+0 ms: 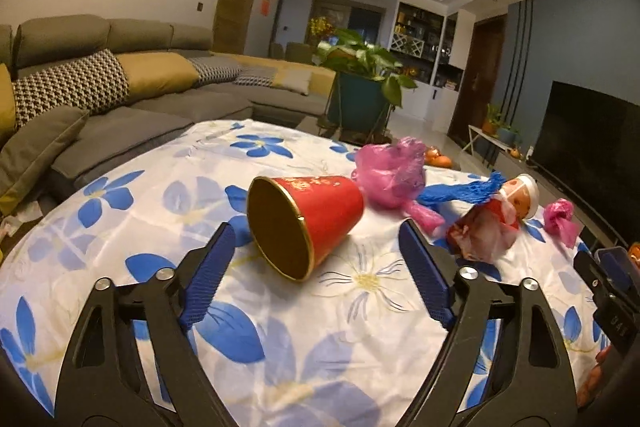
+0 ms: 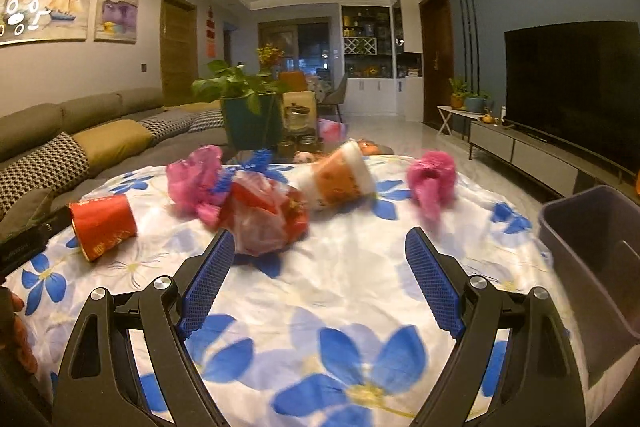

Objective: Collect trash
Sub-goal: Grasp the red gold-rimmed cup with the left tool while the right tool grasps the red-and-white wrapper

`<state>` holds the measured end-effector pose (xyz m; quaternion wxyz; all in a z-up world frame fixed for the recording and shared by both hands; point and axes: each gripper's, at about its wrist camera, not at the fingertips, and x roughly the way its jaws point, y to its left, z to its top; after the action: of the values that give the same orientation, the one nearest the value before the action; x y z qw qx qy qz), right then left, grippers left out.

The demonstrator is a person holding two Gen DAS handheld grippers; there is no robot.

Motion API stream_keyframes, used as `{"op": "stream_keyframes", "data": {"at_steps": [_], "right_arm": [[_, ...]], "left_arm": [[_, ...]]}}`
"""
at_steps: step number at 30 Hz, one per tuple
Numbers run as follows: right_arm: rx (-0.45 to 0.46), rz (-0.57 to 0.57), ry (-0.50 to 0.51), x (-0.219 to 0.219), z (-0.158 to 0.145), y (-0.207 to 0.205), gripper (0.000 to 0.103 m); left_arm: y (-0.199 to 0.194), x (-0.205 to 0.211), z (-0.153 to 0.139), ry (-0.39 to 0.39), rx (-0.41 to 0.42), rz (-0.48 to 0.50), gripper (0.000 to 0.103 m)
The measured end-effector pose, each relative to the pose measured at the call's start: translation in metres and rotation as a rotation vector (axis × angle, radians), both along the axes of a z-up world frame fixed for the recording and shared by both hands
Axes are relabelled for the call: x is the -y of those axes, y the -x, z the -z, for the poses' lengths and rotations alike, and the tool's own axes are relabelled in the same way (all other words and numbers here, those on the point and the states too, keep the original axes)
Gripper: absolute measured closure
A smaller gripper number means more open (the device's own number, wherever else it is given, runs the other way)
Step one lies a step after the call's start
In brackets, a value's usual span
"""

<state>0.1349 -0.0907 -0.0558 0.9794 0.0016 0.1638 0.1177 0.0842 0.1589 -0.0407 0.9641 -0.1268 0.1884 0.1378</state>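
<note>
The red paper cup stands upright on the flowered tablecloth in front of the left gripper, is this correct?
Not quite. The red paper cup lies on its side, its open mouth toward the left gripper, on the flowered tablecloth. The left wrist view shows it.

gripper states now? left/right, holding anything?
Left gripper: open, empty, red cup just ahead.
Right gripper: open, empty.
</note>
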Motion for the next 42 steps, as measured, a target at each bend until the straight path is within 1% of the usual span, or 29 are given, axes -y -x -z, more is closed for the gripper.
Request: {"op": "stream_keyframes", "data": {"at_steps": [1,3,4,5,7,9,10,12,13,14,17,19,26,28,31,33,34,36,39,42], "right_arm": [[0.002,-0.003,0.001,-0.005,0.0,-0.001,0.018],[0.005,-0.007,0.007,-0.011,0.0,-0.004,0.018],[0.005,-0.009,0.01,-0.012,-0.001,-0.006,0.018],[0.004,-0.011,0.011,-0.015,-0.001,-0.007,0.018],[0.001,-0.015,0.014,-0.018,0.0,-0.009,0.018],[-0.002,-0.019,0.019,-0.021,-0.001,-0.012,0.018],[-0.005,-0.021,0.022,-0.023,-0.001,-0.014,0.018],[-0.007,-0.026,0.022,-0.027,-0.001,-0.018,0.018],[-0.008,-0.027,0.022,-0.028,-0.001,-0.019,0.018],[-0.01,-0.03,0.023,-0.03,-0.001,-0.02,0.018],[-0.017,-0.037,0.025,-0.036,-0.003,-0.026,0.019],[-0.021,-0.038,0.03,-0.039,-0.003,-0.03,0.023],[-0.039,-0.024,0.049,-0.053,-0.008,-0.059,0.027],[-0.044,-0.018,0.052,-0.056,-0.009,-0.068,0.028],[-0.071,-0.019,0.059,-0.063,-0.005,-0.083,0.031],[-0.104,-0.031,0.069,-0.067,-0.001,-0.092,0.031],[-0.127,-0.042,0.074,-0.069,0.001,-0.098,0.035],[-0.171,-0.056,0.077,-0.07,0.006,-0.107,0.038],[-0.234,-0.074,0.061,-0.068,0.014,-0.118,0.054],[-0.236,-0.093,0.048,-0.066,0.013,-0.116,0.067]], "left_arm": [[-0.002,-0.003,0.002,0.007,-0.005,0.003,0.027],[-0.01,-0.009,0.006,0.037,-0.026,0.015,0.038],[-0.013,-0.011,0.008,0.05,-0.033,0.018,0.04],[-0.016,-0.014,0.009,0.067,-0.043,0.024,0.044],[-0.021,-0.015,0.012,0.077,-0.051,0.033,0.053],[-0.026,-0.015,0.013,0.089,-0.059,0.056,0.064],[-0.029,-0.015,0.014,0.097,-0.063,0.064,0.068],[-0.035,-0.017,0.015,0.111,-0.073,0.074,0.078],[-0.037,-0.018,0.016,0.121,-0.076,0.079,0.082],[-0.04,-0.019,0.017,0.132,-0.079,0.087,0.088],[-0.043,-0.02,0.017,0.153,-0.082,0.111,0.094],[-0.044,-0.019,0.018,0.154,-0.08,0.125,0.1],[-0.031,-0.011,0.006,0.107,-0.032,0.125,0.101],[-0.026,-0.009,0.002,0.104,-0.018,0.131,0.101],[-0.02,-0.007,-0.005,0.102,0.001,0.14,0.101],[-0.017,-0.005,-0.008,0.096,0.01,0.144,0.101],[-0.016,-0.004,-0.009,0.093,0.013,0.146,0.101],[-0.015,-0.003,-0.01,0.09,0.013,0.148,0.101],[-0.015,-0.003,-0.009,0.096,0.009,0.151,0.101],[-0.014,-0.003,-0.008,0.102,0.006,0.152,0.101]]}}
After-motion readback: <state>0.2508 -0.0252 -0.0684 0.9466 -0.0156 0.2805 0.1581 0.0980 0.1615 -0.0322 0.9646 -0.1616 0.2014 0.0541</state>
